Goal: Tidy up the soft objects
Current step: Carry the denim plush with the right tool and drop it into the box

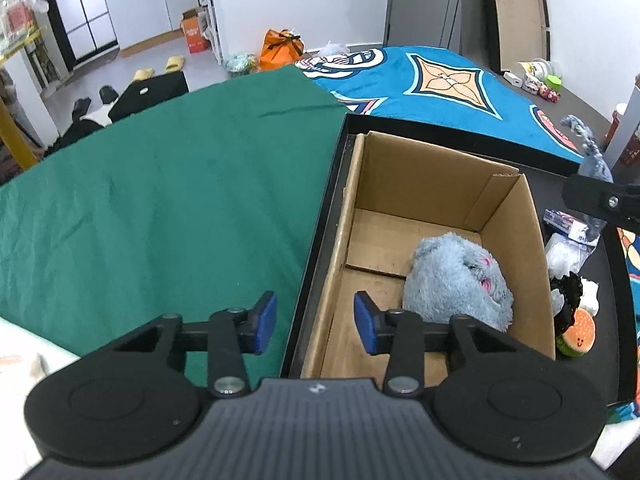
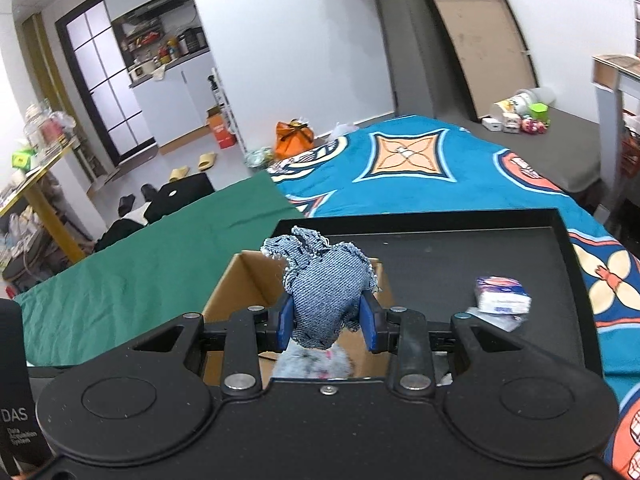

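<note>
Right tongs [image 2: 326,322] clamped on a blue denim soft toy [image 2: 326,292], blue pads pressing both its sides. Just beyond and below, an open cardboard box [image 2: 236,292] with a grey fluffy plush [image 2: 312,364] inside. Box sitting in a black tray [image 2: 520,236]; a small packet [image 2: 502,296] to the right. Green cloth [image 2: 140,276] left, blue patterned blanket [image 2: 460,176] far right.

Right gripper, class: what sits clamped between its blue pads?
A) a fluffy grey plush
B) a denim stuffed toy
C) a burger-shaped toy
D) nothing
B: in the right wrist view the right gripper has both pads pressed against the denim stuffed toy, above the cardboard box.
</note>
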{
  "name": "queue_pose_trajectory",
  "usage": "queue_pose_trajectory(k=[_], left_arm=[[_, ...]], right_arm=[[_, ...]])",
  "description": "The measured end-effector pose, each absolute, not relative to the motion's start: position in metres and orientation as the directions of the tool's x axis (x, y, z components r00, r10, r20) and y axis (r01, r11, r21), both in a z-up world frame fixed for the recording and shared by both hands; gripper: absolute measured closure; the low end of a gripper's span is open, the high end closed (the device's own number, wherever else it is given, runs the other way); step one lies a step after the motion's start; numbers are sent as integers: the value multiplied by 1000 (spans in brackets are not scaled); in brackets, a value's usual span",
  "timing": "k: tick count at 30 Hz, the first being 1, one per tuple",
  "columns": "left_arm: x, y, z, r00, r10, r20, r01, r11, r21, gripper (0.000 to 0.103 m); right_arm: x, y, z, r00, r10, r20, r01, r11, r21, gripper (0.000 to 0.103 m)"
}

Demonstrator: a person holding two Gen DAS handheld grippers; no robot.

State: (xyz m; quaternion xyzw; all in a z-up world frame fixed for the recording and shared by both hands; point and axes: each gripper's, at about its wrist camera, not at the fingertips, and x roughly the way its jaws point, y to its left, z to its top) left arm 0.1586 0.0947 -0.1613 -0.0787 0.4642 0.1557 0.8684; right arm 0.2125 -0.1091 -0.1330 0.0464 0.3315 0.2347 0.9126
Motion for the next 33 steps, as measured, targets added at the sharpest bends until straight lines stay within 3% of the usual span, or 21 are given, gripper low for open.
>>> queue_pose_trajectory(k=[12, 19, 33], left_arm=[[163, 104, -169, 496, 167, -852, -373, 927, -35, 80], [165, 106, -172, 487, 154, -859, -379, 924, -49, 84], [170, 102, -172, 468, 168, -868, -387, 921, -30, 80]], right_arm=[[222, -72, -129, 624, 476, -619, -458, 865, 203, 69], [226, -52, -128, 590, 495, -638, -513, 840, 177, 48], [222, -80, -138, 558, 469, -685, -495, 850, 179, 30]])
